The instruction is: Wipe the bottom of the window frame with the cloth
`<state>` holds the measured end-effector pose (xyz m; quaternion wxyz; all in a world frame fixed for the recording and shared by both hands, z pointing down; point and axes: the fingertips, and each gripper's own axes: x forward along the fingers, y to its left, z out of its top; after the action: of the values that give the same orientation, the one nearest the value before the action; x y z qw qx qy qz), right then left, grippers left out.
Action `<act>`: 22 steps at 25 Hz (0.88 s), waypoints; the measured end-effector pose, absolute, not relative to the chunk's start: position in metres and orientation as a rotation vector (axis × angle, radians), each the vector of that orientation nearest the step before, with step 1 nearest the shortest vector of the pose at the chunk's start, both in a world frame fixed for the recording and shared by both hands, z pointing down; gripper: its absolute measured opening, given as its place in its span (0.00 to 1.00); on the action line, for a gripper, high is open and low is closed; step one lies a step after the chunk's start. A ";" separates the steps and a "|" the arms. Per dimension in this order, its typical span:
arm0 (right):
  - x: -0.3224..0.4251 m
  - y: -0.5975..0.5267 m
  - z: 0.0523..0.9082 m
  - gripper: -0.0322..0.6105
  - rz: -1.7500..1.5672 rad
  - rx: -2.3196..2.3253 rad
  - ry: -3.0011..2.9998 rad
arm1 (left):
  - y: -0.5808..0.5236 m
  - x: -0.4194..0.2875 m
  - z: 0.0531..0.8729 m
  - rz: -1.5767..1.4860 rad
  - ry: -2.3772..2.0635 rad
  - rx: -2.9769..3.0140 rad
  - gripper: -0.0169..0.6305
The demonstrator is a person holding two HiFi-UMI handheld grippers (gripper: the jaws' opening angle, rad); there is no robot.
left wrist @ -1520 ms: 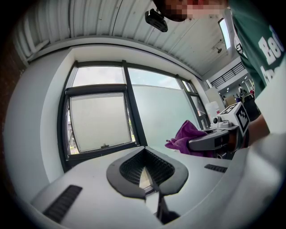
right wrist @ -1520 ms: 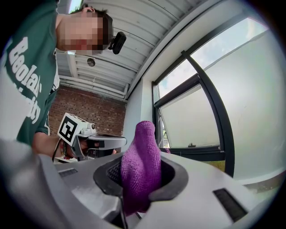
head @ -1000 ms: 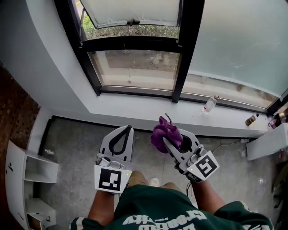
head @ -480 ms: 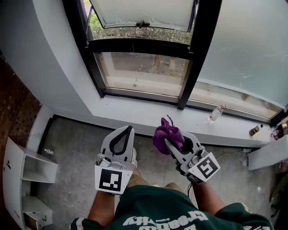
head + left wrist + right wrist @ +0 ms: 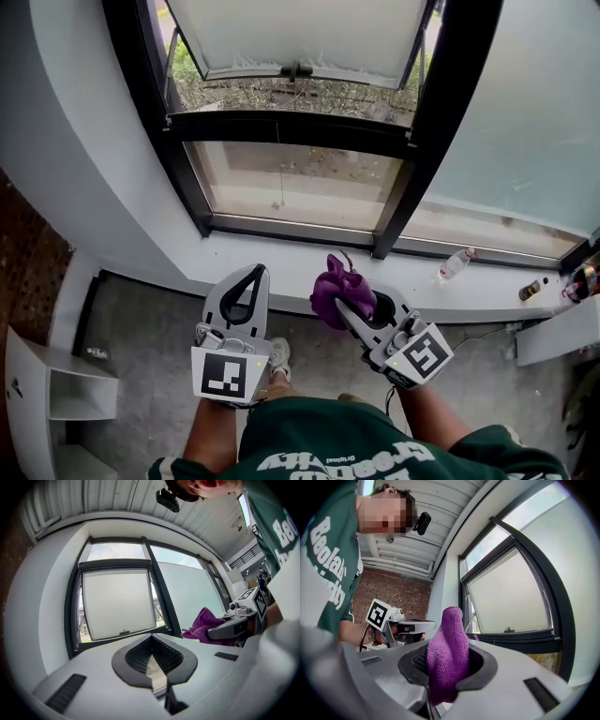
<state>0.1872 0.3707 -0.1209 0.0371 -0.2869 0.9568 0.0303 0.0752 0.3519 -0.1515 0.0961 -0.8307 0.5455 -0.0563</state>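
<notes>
Bunching up between the clamped jaws of the right gripper (image 5: 349,302), the purple cloth (image 5: 339,284) is a crumpled, fuzzy wad, one fold poking upward. Over the last second the window has grown larger in the head view, and the cloth now overlaps the front edge of the white sill (image 5: 272,260). The person has closed in, though wiping looks not yet begun. The dark bottom rail of the window frame (image 5: 291,232) lies at the cloth's 11 o'clock, apart from it. At its 9 o'clock, the left gripper (image 5: 253,277) holds its jaws together on nothing.
</notes>
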 end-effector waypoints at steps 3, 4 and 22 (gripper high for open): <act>0.176 0.335 -0.127 0.21 0.084 -0.900 2.939 | 0.309 0.068 -0.156 -0.176 1.585 -2.480 0.04; 0.172 0.323 -0.128 0.21 0.078 -0.908 2.938 | 0.295 0.066 -0.158 -0.178 1.571 -2.486 0.04; 0.090 0.140 -0.106 0.21 -0.032 -1.057 2.910 | 0.114 -0.012 -0.146 -0.207 1.455 -2.584 0.04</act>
<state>0.0898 0.1401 -0.1056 0.0228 -0.3413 0.9396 -0.0104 -0.0120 0.1136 -0.1460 0.0844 -0.8662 0.4876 -0.0694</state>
